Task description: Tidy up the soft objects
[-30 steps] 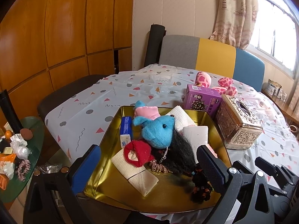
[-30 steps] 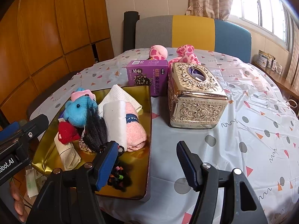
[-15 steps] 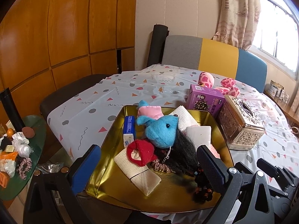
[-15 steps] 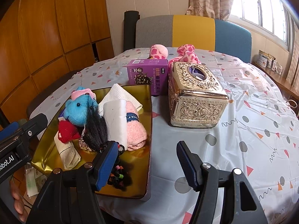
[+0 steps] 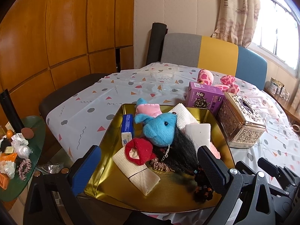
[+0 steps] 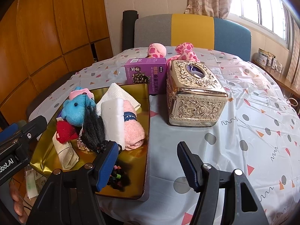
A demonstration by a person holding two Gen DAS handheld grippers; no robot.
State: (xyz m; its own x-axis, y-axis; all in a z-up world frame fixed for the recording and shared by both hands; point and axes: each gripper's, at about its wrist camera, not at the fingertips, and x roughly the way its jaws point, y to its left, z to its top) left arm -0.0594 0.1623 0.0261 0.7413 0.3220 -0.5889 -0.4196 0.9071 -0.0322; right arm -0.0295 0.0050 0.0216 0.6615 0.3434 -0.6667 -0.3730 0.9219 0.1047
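Observation:
A gold tray (image 5: 112, 168) (image 6: 144, 131) sits at the table's near edge, filled with soft things: a blue plush toy (image 5: 159, 129) (image 6: 76, 110), a red plush piece (image 5: 138, 151), black doll hair (image 5: 180, 153), a rolled pink towel (image 6: 133, 131), white cloths (image 6: 112, 120), a beige cloth roll (image 5: 138, 170) and dark hair ties (image 6: 118, 178). My left gripper (image 5: 148, 170) is open and empty, in front of the tray. My right gripper (image 6: 148, 165) is open and empty at the tray's right near corner.
A gold tissue box (image 6: 195, 95) and a purple carton (image 6: 146, 71) stand behind the tray. A pink spotted plush (image 6: 185, 52) lies farther back. A colour-block chair (image 6: 191, 30) is beyond the table. A green side table (image 5: 18, 159) with clutter is left.
Both views have shifted only slightly; the left gripper has drifted a little. Nothing on the tray has moved and both grippers stay open.

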